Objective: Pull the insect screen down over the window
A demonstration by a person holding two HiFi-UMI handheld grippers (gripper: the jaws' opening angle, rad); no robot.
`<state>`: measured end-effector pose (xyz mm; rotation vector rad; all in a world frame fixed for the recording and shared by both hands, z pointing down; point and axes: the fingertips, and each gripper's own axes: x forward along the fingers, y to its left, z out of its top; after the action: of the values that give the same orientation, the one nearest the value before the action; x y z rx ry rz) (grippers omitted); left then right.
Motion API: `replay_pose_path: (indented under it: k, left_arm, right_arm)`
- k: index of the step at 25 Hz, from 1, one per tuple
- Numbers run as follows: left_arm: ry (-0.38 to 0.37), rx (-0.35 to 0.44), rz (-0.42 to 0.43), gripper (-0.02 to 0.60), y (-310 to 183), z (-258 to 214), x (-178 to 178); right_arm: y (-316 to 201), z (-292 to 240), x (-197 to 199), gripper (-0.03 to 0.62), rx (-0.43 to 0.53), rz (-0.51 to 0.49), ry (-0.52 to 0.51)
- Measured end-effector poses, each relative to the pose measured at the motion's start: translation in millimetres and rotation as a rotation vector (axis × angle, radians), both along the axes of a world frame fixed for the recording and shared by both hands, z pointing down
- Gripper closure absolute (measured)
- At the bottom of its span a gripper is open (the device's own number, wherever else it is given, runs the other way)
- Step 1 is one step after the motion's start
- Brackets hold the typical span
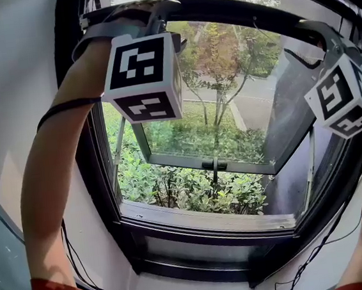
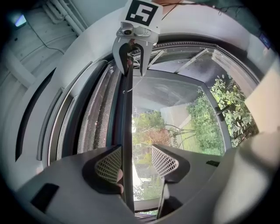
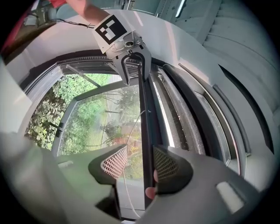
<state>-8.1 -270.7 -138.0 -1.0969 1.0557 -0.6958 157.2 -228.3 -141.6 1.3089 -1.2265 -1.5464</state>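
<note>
You hold both grippers high at the head of the window (image 1: 201, 217), where the insect screen's dark pull bar (image 2: 127, 100) runs from one tool to the other, the opening below it uncovered. The left gripper (image 2: 136, 162) has its jaws spread around the bar, which lies against one pad. The right gripper (image 3: 140, 162) straddles the bar the same way, jaws parted, not clamped.

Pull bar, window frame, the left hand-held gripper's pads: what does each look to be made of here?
Pull bar: slim, straight, dark with a satin sheen, likely coated metal, possibly plastic. Window frame: dark, smooth, sharp-edged profiles, probably painted aluminium. Pads of the left hand-held gripper: pale lattice texture in matte dark shells, apparently moulded plastic.
</note>
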Motion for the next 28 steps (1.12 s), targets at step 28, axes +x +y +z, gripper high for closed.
replay_pose_path:
  k: [28]
  left_arm:
    - [-0.020,-0.021,0.007,0.374,7,85,1]
  right_arm:
    - [3,96,6,0.404,-0.106,0.025,0.034]
